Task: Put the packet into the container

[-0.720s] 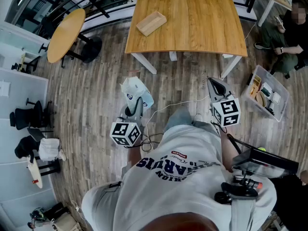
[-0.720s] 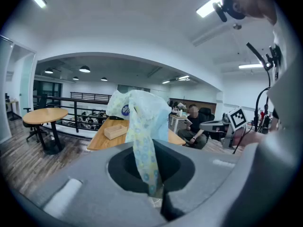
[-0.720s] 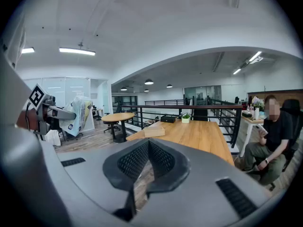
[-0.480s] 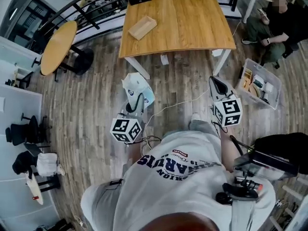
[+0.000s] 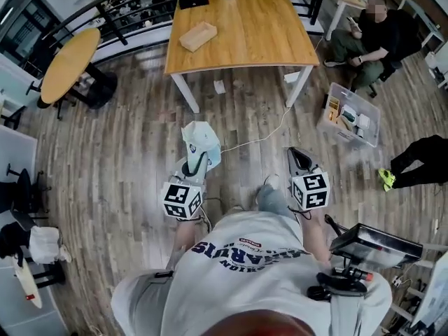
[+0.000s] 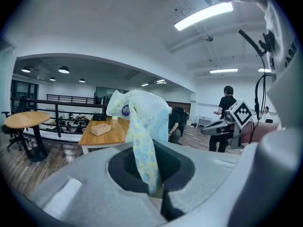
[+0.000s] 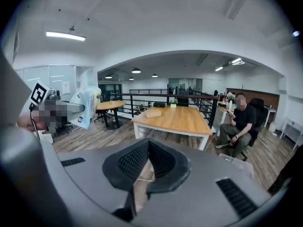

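Note:
A pale blue and white plastic packet (image 5: 200,138) hangs from my left gripper (image 5: 194,165), whose jaws are shut on its lower edge. In the left gripper view the packet (image 6: 140,119) rises out of the closed pads (image 6: 142,167) and fills the middle. A shallow wooden box (image 5: 197,36) lies on the far left part of the wooden table (image 5: 259,26), well ahead of both grippers; it also shows as the box (image 6: 101,129) and the box (image 7: 153,113). My right gripper (image 5: 297,158) is held level with the left, shut, with nothing between its pads (image 7: 163,160).
A clear plastic bin (image 5: 350,114) of small items sits on the floor to the right. A person (image 5: 371,30) sits beside the table's right end. A round wooden table (image 5: 66,65) stands far left. A white cable (image 5: 259,140) trails across the plank floor.
The view has pulled back and swung right, so the table sits farther up the frame. Both grippers sit lower in the view, the right one nearer the middle. The packet stays clamped.

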A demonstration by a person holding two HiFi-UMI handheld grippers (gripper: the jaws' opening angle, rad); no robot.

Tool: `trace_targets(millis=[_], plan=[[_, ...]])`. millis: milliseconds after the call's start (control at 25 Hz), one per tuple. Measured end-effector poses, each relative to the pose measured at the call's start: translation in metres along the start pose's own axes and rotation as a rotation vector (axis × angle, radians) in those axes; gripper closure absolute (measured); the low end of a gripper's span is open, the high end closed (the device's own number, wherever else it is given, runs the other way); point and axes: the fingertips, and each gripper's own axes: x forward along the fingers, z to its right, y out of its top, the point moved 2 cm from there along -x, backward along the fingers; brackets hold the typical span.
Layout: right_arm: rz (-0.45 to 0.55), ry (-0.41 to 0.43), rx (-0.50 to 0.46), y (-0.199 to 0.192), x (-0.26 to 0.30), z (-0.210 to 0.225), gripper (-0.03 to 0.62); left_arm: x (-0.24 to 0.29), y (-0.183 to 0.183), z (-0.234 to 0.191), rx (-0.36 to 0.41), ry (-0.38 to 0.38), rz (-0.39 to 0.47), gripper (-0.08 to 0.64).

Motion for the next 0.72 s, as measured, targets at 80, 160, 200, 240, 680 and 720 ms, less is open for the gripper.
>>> trace_targets(millis=[80,160,200,240,680,720], plan=[[-0.045,0.037,0.022,-0.015,-0.01,-0.016,0.583,-0.021,-0.006,0.003,-0.018,0.019,0.007,0.555],[-0.071,0.076,0.015,-0.021,-0.016,-0.029,0.583,-0.038,-0.009,0.005,-0.032,0.047,0.018,0.555],[-0.076,0.092,0.005,-0.02,-0.016,-0.032,0.583,-0.045,-0.008,0.005,-0.032,0.063,0.022,0.554],[-0.077,0.106,-0.003,-0.017,-0.016,-0.035,0.583,-0.051,-0.005,0.004,-0.029,0.079,0.025,0.555],[-0.064,0.155,-0.037,-0.034,-0.048,-0.018,0.583,-0.078,0.012,0.062,-0.003,0.116,0.013,0.554],[-0.057,0.162,-0.031,-0.038,-0.049,-0.015,0.583,-0.075,0.01,0.068,0.0,0.113,0.006,0.555]])
